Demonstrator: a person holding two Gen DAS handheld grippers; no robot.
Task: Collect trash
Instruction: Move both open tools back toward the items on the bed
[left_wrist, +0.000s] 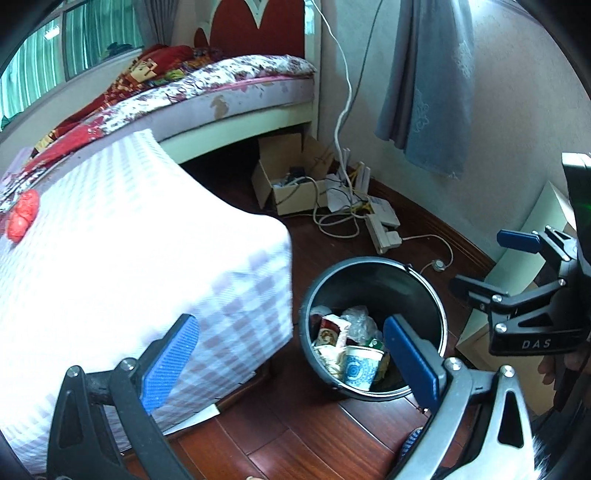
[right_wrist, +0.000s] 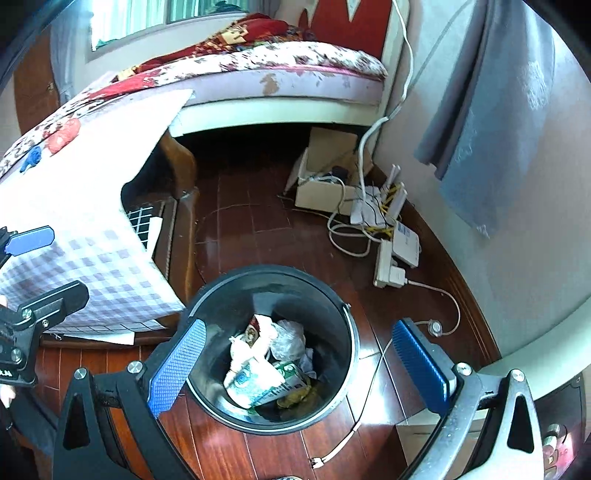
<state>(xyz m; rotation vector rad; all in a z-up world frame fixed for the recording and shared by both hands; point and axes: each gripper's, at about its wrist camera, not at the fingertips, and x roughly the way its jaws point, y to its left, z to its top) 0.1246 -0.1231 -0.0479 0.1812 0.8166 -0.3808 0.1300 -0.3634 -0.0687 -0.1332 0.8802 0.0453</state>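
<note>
Black bin on the wooden floor, both grippers spread and holding nothing.

Left wrist view: the left gripper (left_wrist: 291, 365) gapes beside the bin (left_wrist: 373, 273); red crumpled trash (left_wrist: 23, 216) lies on the checked tablecloth (left_wrist: 147, 251), likely light and soft, best pinched across its middle.
Right wrist view: the right gripper (right_wrist: 299, 365) hangs apart over the bin (right_wrist: 273, 275).
</note>
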